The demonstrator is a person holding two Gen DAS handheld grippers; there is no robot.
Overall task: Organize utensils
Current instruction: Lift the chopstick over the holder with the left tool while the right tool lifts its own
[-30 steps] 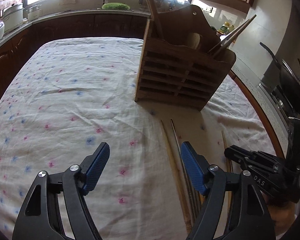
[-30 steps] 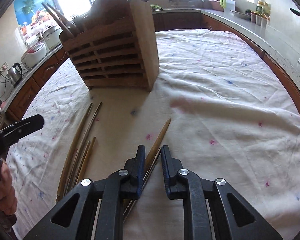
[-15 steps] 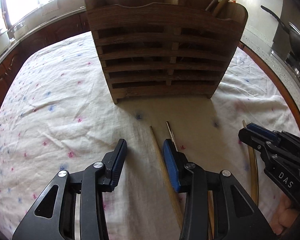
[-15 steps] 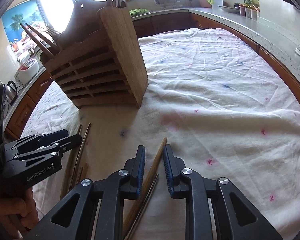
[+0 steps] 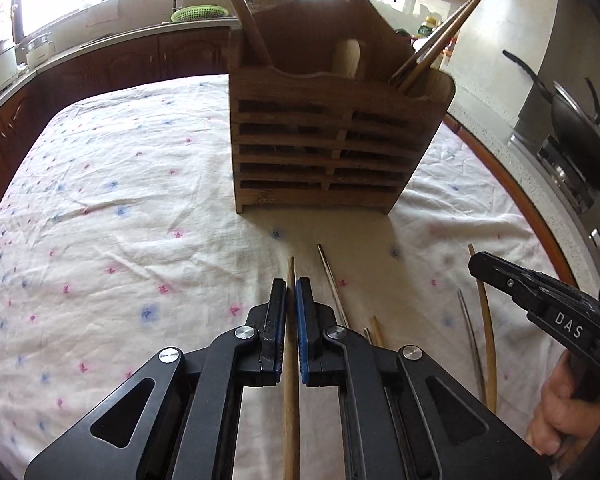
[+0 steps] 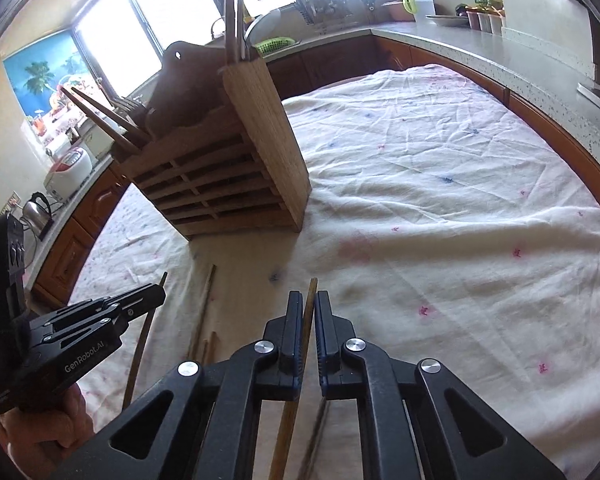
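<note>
Blue-lined pads of the left gripper [image 5: 291, 292] are pinching a wooden chopstick [image 5: 291, 408] a little behind its tip, its shaft running back under the jaws. Across the bed, the right gripper [image 6: 309, 308] is pressing its pads onto a second wooden chopstick [image 6: 309, 312] the same way. Each stick is probably light, stiff and smooth, so a grip this near one end is likely to let it pivot; a hold nearer the middle would steady it. Other loose chopsticks [image 5: 485, 320] are lying on the flowered cloth [image 5: 112, 200] between the grippers. Beyond them the slatted wooden holder [image 5: 324, 148] is standing upright, already carrying several utensils.
</note>
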